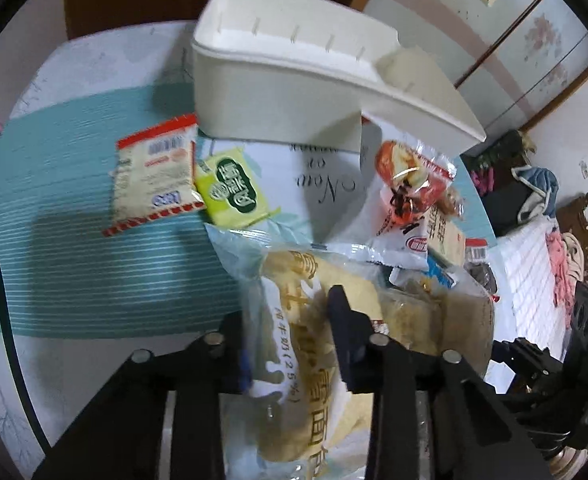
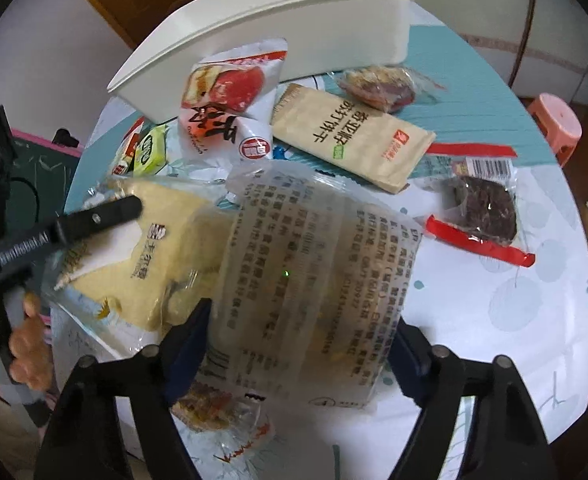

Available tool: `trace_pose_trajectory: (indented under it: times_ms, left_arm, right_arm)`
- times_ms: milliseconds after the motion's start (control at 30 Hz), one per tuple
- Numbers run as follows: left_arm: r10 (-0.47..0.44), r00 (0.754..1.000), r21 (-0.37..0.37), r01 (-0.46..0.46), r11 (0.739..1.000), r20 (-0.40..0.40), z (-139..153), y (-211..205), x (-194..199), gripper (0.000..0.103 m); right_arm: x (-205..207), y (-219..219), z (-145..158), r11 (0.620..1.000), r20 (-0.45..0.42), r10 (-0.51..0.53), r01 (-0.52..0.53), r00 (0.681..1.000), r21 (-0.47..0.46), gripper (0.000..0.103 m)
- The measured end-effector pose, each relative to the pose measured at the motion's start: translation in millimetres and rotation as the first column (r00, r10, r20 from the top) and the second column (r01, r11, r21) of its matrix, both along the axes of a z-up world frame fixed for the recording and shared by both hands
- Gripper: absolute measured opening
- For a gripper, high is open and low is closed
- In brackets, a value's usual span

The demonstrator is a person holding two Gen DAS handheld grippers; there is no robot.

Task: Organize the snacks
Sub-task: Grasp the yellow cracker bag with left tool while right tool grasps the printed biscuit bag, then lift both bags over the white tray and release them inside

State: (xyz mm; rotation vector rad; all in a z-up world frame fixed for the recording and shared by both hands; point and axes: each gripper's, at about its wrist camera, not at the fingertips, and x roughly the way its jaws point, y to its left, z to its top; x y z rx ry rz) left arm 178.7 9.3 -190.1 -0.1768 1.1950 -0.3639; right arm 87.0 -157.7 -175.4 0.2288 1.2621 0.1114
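left claw (image 1: pixel 294 336) clamped on bread packet (image 1: pixel 302 360), right claw (image 2: pixel 294 344) apart around another packet (image 2: pixel 306 272)

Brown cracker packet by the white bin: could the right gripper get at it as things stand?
Probably not directly: the right gripper straddles a clear bread bag that lies between it and the brown cracker packet, which otherwise lies uncovered on top.

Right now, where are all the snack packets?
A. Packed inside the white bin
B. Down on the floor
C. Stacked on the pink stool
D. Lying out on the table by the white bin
D: the green packet, the red and white packet and the tan cracker packet all lie on the table beside the white bin.
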Motion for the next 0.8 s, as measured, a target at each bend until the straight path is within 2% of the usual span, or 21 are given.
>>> trace_pose_trajectory:
  times_ms: [167, 333, 533, 800]
  left_arm:
    - [0.002, 0.996, 0.053, -0.007, 0.999, 0.09, 22.3, -9.4, -16.3, 0.022]
    - [-0.014, 0.984, 0.073, 0.001, 0.997, 0.179, 54.5, 2.7, -34.5, 0.019]
    - [-0.015, 0.962, 0.061, -0.002, 0.998, 0.274, 94.8, 9.6, -55.6, 0.019]
    - [-0.009, 0.937, 0.027, 0.0, 1.0, 0.349, 136.9, 9.2, -74.8, 0.019]
  right_arm:
    - [-5.6, -0.9, 7.5, 1.0, 0.032, -0.002, 0.002, 0.999, -0.009, 0.072]
    - [-13.2, -8.3, 24.2, 1.0, 0.092, -0.015, 0.016, 0.996, -0.01, 0.071]
    - [-20.4, -18.0, 41.6, 0.999, 0.153, -0.038, 0.036, 0.987, 0.013, 0.071]
    - [-23.1, -25.1, 51.8, 0.999, 0.195, -0.043, 0.039, 0.98, 0.022, 0.071]
